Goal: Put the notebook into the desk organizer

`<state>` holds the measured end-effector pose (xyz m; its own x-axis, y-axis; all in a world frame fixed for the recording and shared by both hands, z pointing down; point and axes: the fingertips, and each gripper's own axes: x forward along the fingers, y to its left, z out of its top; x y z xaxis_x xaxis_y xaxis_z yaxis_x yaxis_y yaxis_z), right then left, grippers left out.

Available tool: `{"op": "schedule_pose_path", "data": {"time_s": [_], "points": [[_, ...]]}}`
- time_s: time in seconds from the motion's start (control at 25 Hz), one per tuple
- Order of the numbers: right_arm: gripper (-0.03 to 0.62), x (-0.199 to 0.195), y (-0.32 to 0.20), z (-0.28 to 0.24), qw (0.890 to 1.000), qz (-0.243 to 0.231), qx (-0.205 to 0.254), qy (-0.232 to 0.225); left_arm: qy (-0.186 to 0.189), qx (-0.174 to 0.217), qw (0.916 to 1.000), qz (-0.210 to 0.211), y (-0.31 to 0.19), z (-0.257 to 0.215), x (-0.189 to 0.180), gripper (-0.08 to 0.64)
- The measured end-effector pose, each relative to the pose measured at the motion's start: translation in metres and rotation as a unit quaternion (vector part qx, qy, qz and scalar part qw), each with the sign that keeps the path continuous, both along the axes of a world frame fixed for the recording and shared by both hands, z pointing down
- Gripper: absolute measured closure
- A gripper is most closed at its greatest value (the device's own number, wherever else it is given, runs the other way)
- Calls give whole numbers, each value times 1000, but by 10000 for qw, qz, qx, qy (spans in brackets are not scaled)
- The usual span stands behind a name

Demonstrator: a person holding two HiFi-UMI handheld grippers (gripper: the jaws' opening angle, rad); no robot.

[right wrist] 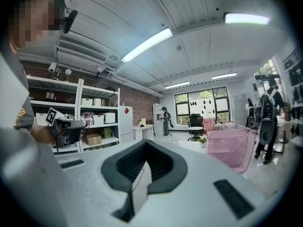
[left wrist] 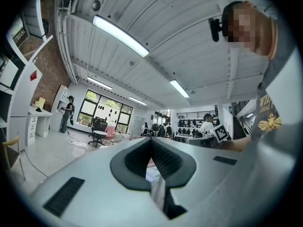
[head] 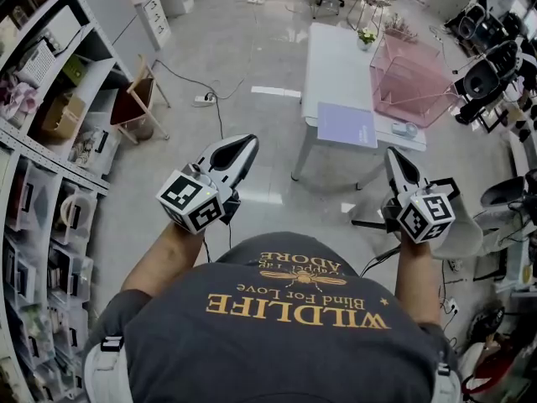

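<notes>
left claw [head: 247, 144] pressed together | right claw [head: 392, 155] pressed together | notebook [head: 346, 124] on table [head: 336, 57]

The person is holding the left gripper [head: 242, 147] out in front of the torso, pointing it roughly level and angling it slightly toward the right gripper's side, with its jaws lying together and nothing sitting between them. The bare left forearm [head: 159, 263] is reaching forward behind it. The right gripper [head: 393, 158] is being carried alongside, well apart from the left, tipping just slightly downward, its jaws likewise pressing together empty, with the right forearm [head: 417, 280] extending behind it.
</notes>
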<state>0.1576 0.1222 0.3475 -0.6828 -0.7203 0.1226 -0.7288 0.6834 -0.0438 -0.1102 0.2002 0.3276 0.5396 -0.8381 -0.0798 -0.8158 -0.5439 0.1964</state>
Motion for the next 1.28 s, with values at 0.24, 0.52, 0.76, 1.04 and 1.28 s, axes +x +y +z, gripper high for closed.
{"op": "schedule_pose_path", "data": {"time_s": [0.24,0.52,0.76,1.04,1.28], "points": [[592,4,-3,-4,9997,107,117,-164,-12,-14,10000,-8,-2,1,1,558],[265,8,-12,-7,9993,-71,112,-347,-72,-28,10000,-29,-8,0,10,558],[233,21,-20,-8,9995,-150,162,-245,-123,56,9997,-187,-10,-10,24,558],[233,55,-35,-10,9985,-395,243,-280,-119,-12,9986,-511,-13,-12,57,558],[233,81,-54,-2,9975,-536,211,-407,-288,-10,9977,-621,-19,-18,85,558]]}}
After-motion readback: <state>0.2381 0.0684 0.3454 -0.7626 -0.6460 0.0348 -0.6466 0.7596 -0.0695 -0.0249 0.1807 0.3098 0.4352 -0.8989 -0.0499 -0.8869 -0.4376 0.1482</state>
